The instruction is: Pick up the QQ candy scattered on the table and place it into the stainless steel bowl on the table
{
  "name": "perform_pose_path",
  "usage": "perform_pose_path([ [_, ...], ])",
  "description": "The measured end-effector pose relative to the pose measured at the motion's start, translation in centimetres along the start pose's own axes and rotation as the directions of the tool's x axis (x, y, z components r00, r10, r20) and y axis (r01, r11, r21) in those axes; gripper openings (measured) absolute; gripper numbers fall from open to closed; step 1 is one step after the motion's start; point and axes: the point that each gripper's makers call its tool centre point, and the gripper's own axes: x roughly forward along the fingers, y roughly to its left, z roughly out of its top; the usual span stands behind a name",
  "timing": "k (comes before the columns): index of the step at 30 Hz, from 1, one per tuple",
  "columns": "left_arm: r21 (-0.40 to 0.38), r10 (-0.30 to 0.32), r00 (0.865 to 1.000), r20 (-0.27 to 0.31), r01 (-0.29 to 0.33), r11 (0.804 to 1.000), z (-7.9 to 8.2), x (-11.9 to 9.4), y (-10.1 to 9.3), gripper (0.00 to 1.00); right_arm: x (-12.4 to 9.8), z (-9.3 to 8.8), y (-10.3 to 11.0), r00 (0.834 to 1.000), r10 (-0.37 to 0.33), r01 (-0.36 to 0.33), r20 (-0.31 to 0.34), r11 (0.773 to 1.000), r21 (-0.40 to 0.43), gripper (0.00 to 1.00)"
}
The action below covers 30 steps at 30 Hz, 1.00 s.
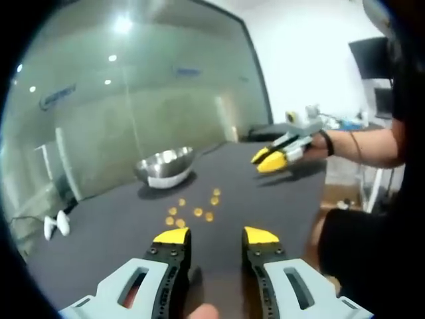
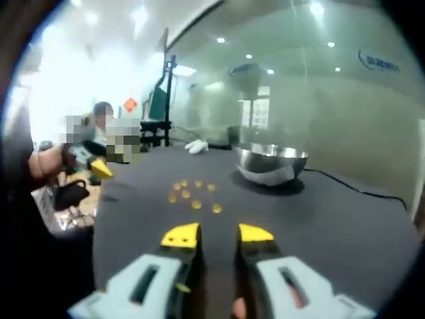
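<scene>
- QQ candy (image 1: 192, 207): a small cluster of yellow pieces lies loose on the dark table (image 1: 119, 226), toward its middle, none lifted.
- Left gripper (image 1: 217, 236) and right gripper (image 2: 218, 233) hover near the table's edges, jaws parted, empty.
- Beyond the candy, the stainless steel bowl (image 1: 165, 166); I judge collecting hasn't started.
</scene>
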Motion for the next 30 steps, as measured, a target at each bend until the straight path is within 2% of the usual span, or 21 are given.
perform_pose_path([
  [7, 0.000, 0.013, 1.000, -0.004, -0.013, 1.000, 0.0, -0.4, 0.7, 0.32, 3.7, -0.1, 0.6, 0.998, 0.066, -0.065, -0.026, 0.998, 0.012, 0.22],
  [14, 0.004, 0.014, 1.000, -0.022, -0.014, 1.000, -0.6, -0.9, 0.8, 0.32, 6.7, -1.0, 0.2, 0.996, 0.067, -0.066, -0.063, 0.998, 0.022, 0.22],
  [16, 0.002, 0.013, 1.000, -0.024, -0.013, 1.000, -0.6, -1.2, 0.8, 0.32, 7.3, -1.2, 0.2, 0.995, 0.076, -0.073, -0.067, 0.996, 0.045, 0.22],
  [18, -0.032, -0.007, 1.000, 0.004, 0.007, 0.999, 0.0, -1.5, 0.6, 0.32, 7.7, -1.4, 0.3, 0.994, 0.086, -0.082, -0.070, 0.995, 0.056, 0.22],
  [21, -0.063, -0.004, 0.999, 0.039, 0.006, 0.998, 0.8, -2.0, 1.1, 0.32, 8.4, -1.8, 0.7, 0.991, 0.098, -0.095, -0.096, 0.995, 0.031, 0.22],
  [25, -0.065, 0.019, 0.999, 0.031, -0.017, 0.998, 0.7, -2.1, 1.6, 0.32, 9.2, -1.8, 0.8, 0.989, 0.102, -0.101, -0.104, 0.995, 0.012, 0.22],
  [30, -0.062, 0.011, 1.000, 0.015, -0.010, 0.998, 0.1, -2.1, 1.3, 0.32, 9.7, -1.6, 0.9, 0.989, 0.103, -0.104, -0.103, 0.995, 0.002, 0.22],
])
